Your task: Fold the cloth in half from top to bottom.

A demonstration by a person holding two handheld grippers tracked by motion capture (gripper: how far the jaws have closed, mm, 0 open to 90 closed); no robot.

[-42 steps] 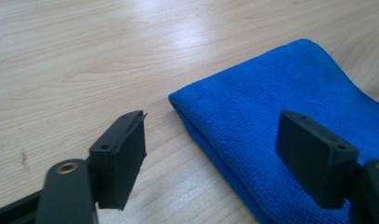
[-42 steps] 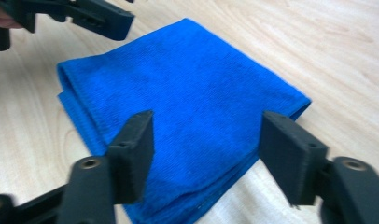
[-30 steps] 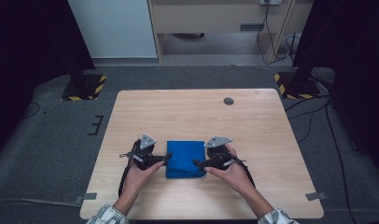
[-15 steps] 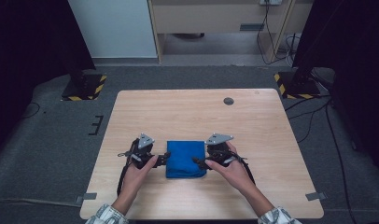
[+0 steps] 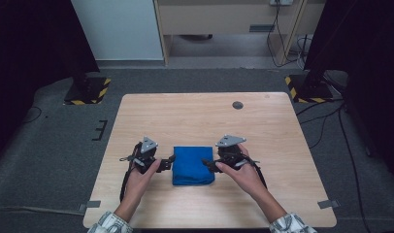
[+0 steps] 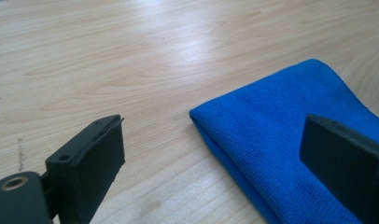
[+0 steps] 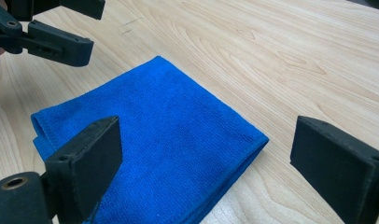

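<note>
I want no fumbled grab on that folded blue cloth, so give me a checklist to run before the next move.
1. Left gripper open: ok, jaws spread wide in the left gripper view.
2. Right gripper open: ok, jaws wide apart.
3. Folded blue cloth lying flat on the wooden table: ok.
4. Cloth free of both grippers: ok, no jaw pinches it.
5. Grippers flank the cloth on opposite sides: ok.
6. Number of layers in the fold: cannot tell.

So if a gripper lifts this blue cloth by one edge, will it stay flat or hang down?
The folded blue microfibre cloth would probably droop and unfold: its layers lie loose and soft at the edge. It looks light. Pushed, it may bunch rather than slide on the wooden table.
</note>
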